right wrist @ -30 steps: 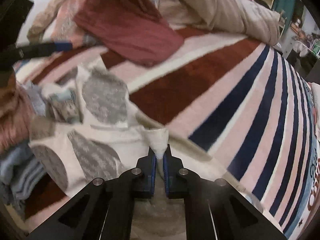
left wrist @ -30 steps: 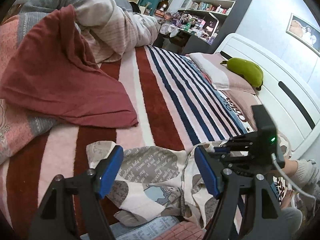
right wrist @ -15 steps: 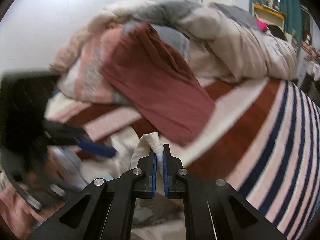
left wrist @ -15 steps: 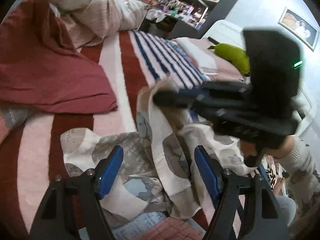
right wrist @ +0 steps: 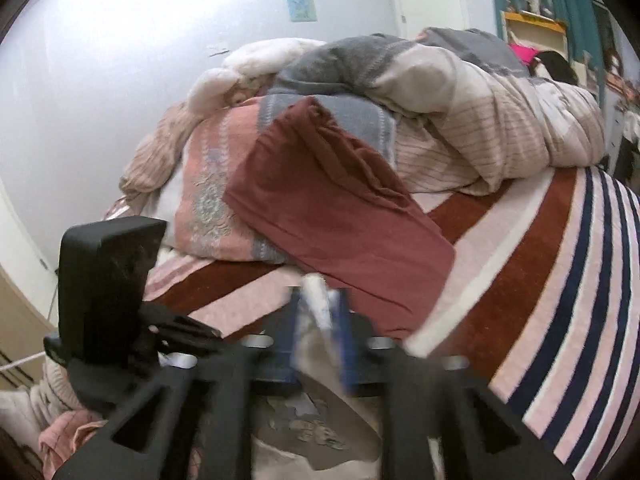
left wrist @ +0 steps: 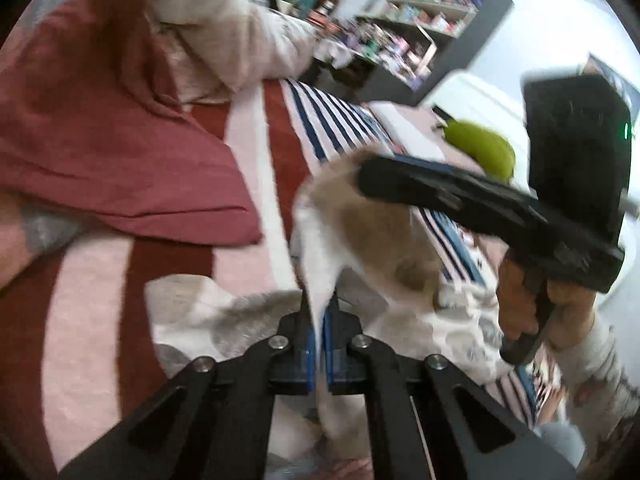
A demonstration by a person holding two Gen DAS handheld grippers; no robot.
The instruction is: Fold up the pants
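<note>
In the left wrist view, the left gripper (left wrist: 319, 338) had its jaws clamped on an edge of the pants (left wrist: 384, 240), lifted above the striped bed (left wrist: 248, 152). In the right wrist view, the right gripper (right wrist: 320, 320) had its jaws clamped on another bit of the pants (right wrist: 316, 300), near a red cloth (right wrist: 332, 196).

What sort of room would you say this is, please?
Most likely a bedroom in a home: a bed with a striped blanket, a heaped duvet at its far end, a white headboard and a cluttered bookshelf behind.
</note>
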